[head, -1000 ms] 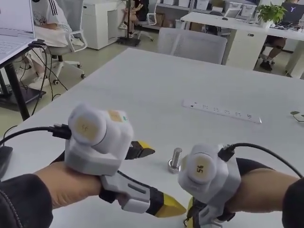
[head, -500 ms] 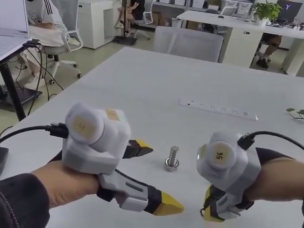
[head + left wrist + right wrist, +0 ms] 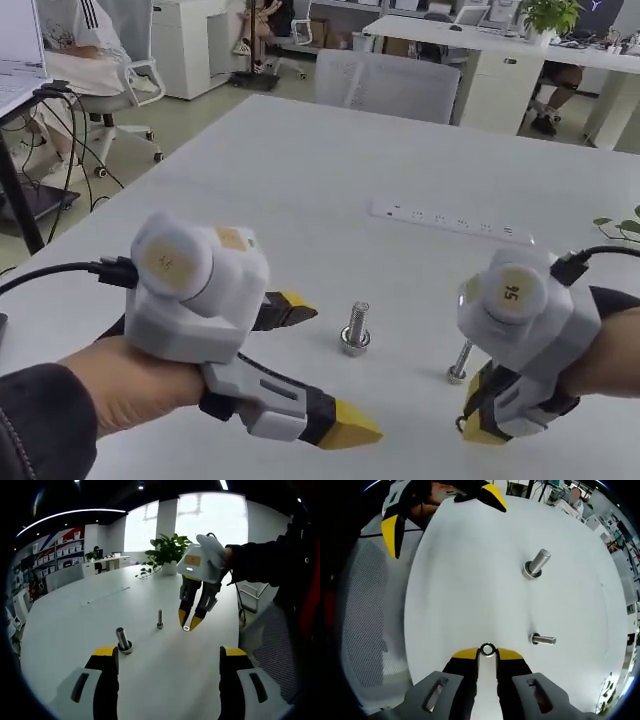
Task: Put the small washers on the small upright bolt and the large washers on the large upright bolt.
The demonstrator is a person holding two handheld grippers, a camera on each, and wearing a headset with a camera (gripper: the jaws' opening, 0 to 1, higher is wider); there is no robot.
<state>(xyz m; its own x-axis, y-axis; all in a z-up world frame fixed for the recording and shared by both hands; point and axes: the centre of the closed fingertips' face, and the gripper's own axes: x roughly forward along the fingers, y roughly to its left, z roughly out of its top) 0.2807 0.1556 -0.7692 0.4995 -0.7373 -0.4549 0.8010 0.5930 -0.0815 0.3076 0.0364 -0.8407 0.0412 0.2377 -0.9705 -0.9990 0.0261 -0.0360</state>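
Washer (image 3: 483, 650), probably light, stiff and slippery, is best gripped by its rim. It sits pinched edge-on in the nearly closed jaws of the right gripper (image 3: 488, 655), tilted down over the worktop (image 3: 300, 180) just beside the small bolt (image 3: 460, 362). The left gripper (image 3: 168, 654) hovers near the large bolt (image 3: 355, 330), jaws wide apart and empty.

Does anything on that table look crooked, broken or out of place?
Nothing stands out. The large bolt and the small bolt both stand upright on the table, and the right gripper holds a washer neatly between its jaws.
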